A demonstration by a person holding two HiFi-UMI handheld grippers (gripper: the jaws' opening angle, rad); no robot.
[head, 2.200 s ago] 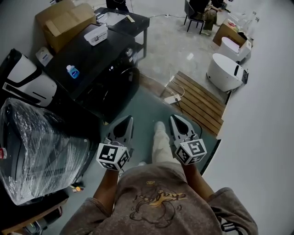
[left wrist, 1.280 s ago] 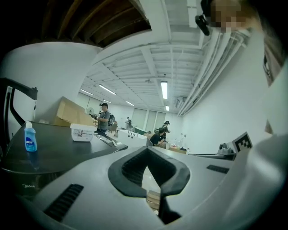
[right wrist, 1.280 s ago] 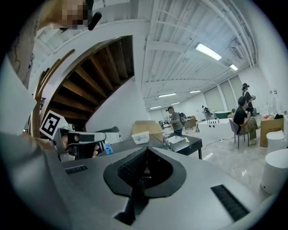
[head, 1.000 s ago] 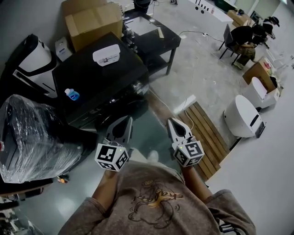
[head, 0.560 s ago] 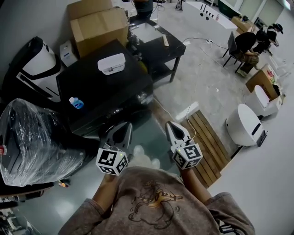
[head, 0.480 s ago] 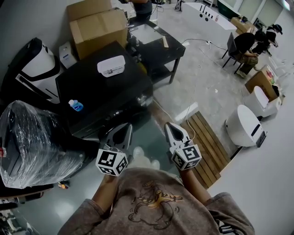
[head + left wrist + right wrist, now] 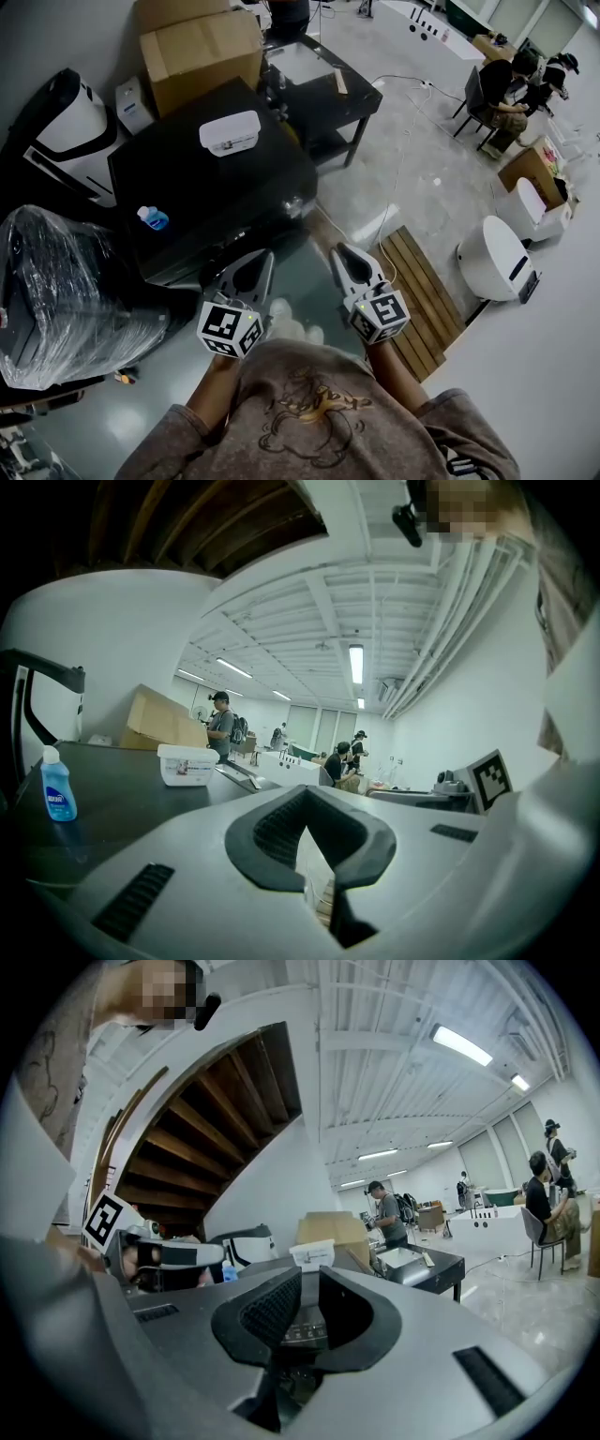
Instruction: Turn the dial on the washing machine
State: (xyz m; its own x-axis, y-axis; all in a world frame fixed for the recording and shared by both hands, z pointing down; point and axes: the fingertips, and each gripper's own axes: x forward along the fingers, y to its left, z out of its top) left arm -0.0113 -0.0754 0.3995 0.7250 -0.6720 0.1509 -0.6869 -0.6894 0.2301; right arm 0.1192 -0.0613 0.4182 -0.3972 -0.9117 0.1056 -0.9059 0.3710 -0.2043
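The black washing machine [image 7: 211, 183] stands ahead and to my left, its silver dial [image 7: 293, 202] on the front edge near the right corner. Both grippers hover in front of it, apart from it. My left gripper [image 7: 251, 267] is shut with nothing held; in the left gripper view its tips [image 7: 306, 803] meet. My right gripper [image 7: 345, 258] points toward the machine's front, a short way below the dial. Its jaws are opening, with a narrow gap and nothing between them [image 7: 310, 1279]; the control panel [image 7: 305, 1333] shows beyond them.
A white box [image 7: 230, 132] and a blue bottle [image 7: 151, 217] sit on the machine's top. A plastic-wrapped appliance [image 7: 66, 291] is at the left, a cardboard box [image 7: 200, 52] and black table [image 7: 323, 84] behind. A wooden pallet [image 7: 422, 300] lies at the right.
The view has swung so the washing machine sits nearer and more central. Both grippers have come closer to its front, the right one now just below the dial corner.
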